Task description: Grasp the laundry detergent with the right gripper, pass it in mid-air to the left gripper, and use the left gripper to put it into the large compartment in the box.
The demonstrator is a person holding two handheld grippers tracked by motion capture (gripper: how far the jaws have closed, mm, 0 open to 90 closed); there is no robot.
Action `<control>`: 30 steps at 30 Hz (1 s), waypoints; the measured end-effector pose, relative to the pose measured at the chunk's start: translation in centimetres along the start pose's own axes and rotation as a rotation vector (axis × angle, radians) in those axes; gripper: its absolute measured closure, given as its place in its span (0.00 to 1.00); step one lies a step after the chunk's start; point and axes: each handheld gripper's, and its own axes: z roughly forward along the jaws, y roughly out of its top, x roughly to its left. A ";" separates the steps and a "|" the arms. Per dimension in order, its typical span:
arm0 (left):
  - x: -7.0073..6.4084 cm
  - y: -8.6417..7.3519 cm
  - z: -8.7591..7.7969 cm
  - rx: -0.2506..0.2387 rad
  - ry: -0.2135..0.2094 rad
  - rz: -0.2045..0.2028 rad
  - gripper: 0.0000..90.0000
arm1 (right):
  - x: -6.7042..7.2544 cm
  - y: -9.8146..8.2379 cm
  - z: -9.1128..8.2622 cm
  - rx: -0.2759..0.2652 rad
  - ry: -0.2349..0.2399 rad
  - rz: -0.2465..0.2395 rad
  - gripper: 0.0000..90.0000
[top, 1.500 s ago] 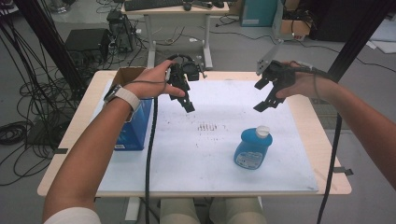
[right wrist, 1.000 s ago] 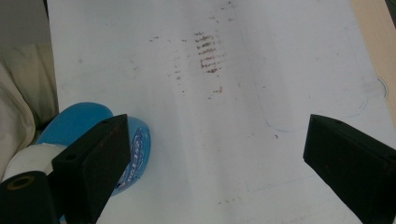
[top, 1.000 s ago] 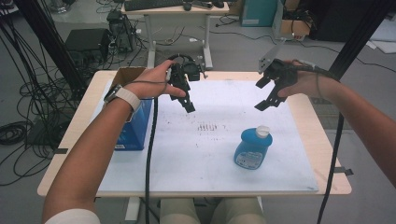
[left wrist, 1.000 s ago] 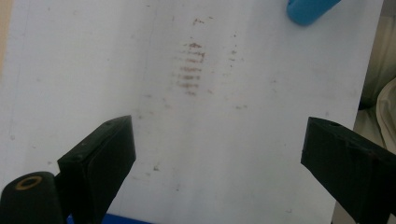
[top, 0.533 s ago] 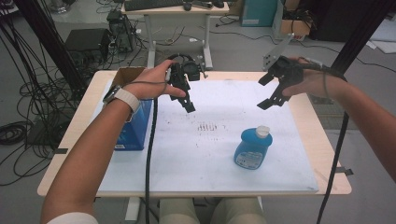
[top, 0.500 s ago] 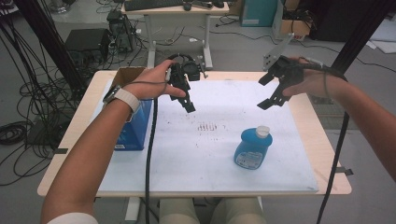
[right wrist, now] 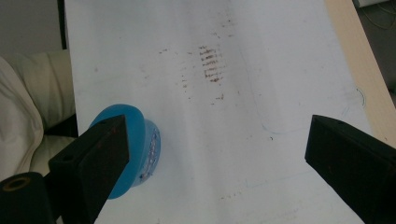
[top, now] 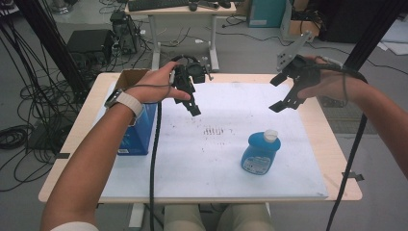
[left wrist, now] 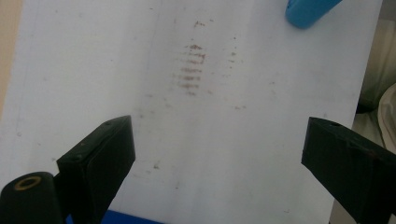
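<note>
I see left gripper point(top: 192, 103) fingers spread, empty, above white mat point(top: 216, 159) | right gripper point(top: 279, 94) fingers spread, empty, raised | blue soap bottle point(top: 260, 153) upright on counter point(top: 332, 144), front-right, well apart from both | blue box point(top: 137, 134) at left edge

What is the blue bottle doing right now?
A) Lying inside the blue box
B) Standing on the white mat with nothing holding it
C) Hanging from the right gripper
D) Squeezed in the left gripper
B: the blue bottle stands upright on the white mat, apart from both open grippers held above the table.
</note>
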 end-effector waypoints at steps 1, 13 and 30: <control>0.0 0.0 0.0 0.000 -0.001 0.003 0.11 | 0.2 -0.1 -0.3 -0.001 0.004 0.000 0.07; -0.1 -0.1 -0.1 -0.001 0.005 -0.001 0.09 | 1.9 -0.6 -1.2 -0.015 0.006 0.026 0.05; -0.2 0.0 -0.1 0.003 0.007 -0.002 0.10 | 4.3 -2.6 -1.5 -0.057 0.007 0.057 0.04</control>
